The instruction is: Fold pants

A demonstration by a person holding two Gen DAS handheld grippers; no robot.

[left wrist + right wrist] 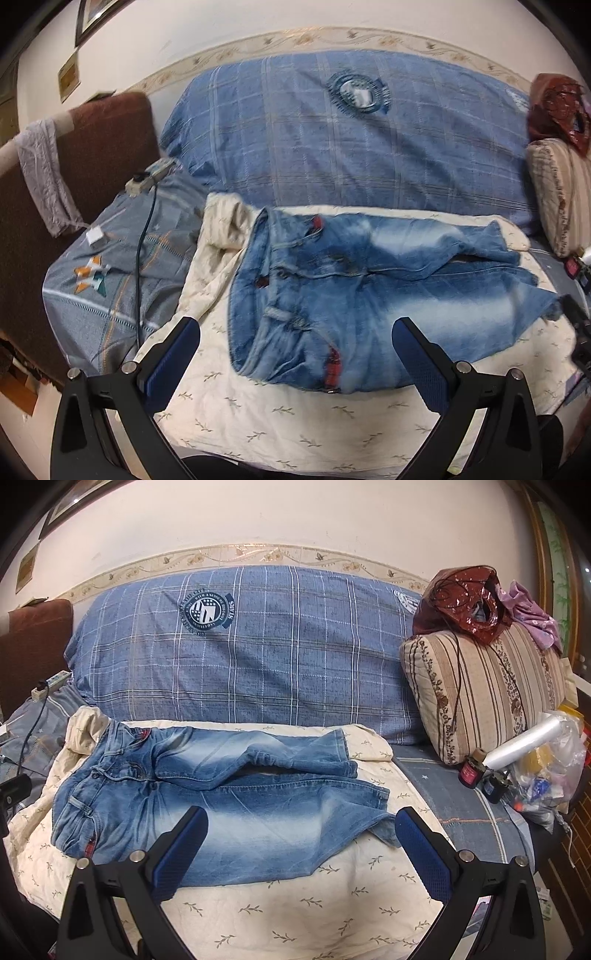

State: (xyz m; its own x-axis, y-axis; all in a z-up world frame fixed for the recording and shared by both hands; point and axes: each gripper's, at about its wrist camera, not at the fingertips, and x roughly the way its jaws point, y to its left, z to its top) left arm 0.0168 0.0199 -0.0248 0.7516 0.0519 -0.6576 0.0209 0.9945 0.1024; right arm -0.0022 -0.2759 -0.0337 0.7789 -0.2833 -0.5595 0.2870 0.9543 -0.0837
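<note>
A pair of faded blue jeans (369, 302) (229, 805) lies spread flat on a cream leaf-print quilt (266, 417) (314, 904), waistband to the left, both legs running right. My left gripper (295, 328) hovers open above the waist and hip area, with nothing between its blue pads. My right gripper (301, 818) stands open over the near leg, close to its hem, and holds nothing. The far leg is slightly parted from the near one. A dark piece of the right gripper shows at the right edge of the left wrist view.
A large blue checked pillow (251, 650) leans on the wall behind. A striped cushion (487, 690) with a red bag (465, 598) stands right, with bottles and plastic bags (543, 768) beside it. A power strip with cable (147, 181) lies left, next to a brown headboard (92, 155).
</note>
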